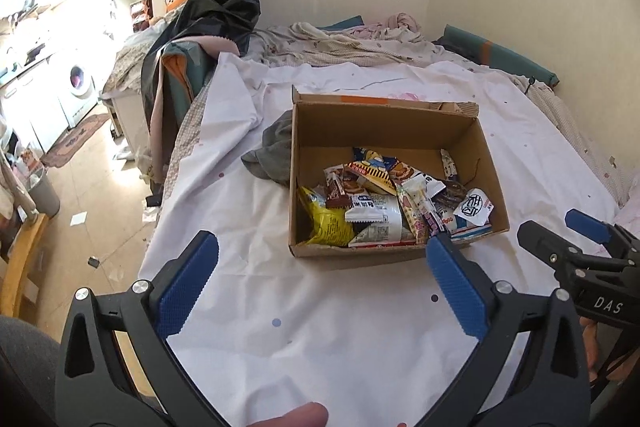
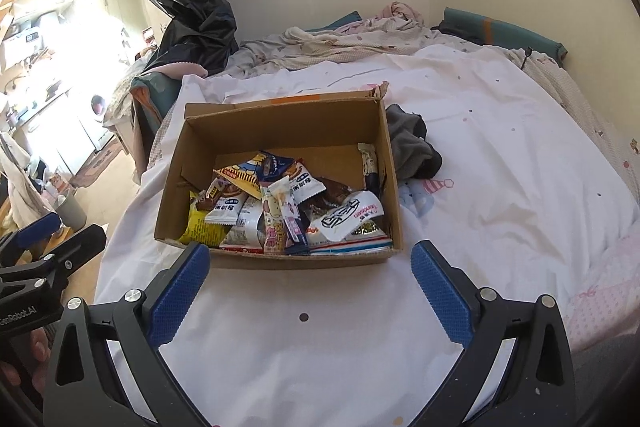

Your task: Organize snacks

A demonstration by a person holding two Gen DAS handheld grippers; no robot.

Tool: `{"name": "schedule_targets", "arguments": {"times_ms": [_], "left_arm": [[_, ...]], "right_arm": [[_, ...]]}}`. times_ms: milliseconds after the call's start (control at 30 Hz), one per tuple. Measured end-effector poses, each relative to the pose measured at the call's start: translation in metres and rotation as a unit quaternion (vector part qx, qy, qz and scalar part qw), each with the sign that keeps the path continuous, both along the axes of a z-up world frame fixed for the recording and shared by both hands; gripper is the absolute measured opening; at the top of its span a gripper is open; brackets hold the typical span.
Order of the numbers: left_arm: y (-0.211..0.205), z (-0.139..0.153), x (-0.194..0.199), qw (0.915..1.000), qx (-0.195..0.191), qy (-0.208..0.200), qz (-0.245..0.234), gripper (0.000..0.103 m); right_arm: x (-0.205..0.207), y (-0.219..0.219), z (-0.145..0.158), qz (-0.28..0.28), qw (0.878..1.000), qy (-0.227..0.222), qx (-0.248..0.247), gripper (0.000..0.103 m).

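Bed (image 1: 320, 347) w/ white sheet is carrying a cardboard box (image 2: 276, 131) of snacks (image 2: 280, 211) near its middle. Both claws, left claw (image 1: 320, 267) & right claw (image 2: 310, 267), are hovering spread, empty, box lying straight ahead; right seems nearer.

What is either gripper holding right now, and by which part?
Nothing. The left gripper and the right gripper are both open over the bedsheet, empty, short of the cardboard box of snacks.

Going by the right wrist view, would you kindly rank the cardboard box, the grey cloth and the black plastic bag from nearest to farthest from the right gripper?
1. Cardboard box, just ahead of the right gripper.
2. Grey cloth, behind the box's right side.
3. Black plastic bag, far left, by the wall.
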State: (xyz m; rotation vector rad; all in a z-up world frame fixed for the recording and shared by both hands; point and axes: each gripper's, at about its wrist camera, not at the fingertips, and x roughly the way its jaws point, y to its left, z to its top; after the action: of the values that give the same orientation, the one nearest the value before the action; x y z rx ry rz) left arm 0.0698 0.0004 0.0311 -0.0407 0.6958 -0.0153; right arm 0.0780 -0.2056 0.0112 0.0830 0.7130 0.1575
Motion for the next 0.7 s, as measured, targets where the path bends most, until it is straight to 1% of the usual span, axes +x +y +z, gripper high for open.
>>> {"name": "schedule_targets", "arguments": {"times_ms": [100, 700], "left_arm": [[-0.0009, -0.0004, -0.0016, 1.0000, -0.001, 0.002, -0.001, 0.103], [-0.0016, -0.0033, -0.0004, 1.0000, -0.006, 0.006, 0.001, 0.103]], "right_arm": [[-0.0010, 0.0018, 0.0011, 0.000, 1.000, -0.007, -0.007, 0.103], [0.0010, 0.0005, -0.0024, -0.001, 1.000, 0.000, -0.006, 0.103]]}}
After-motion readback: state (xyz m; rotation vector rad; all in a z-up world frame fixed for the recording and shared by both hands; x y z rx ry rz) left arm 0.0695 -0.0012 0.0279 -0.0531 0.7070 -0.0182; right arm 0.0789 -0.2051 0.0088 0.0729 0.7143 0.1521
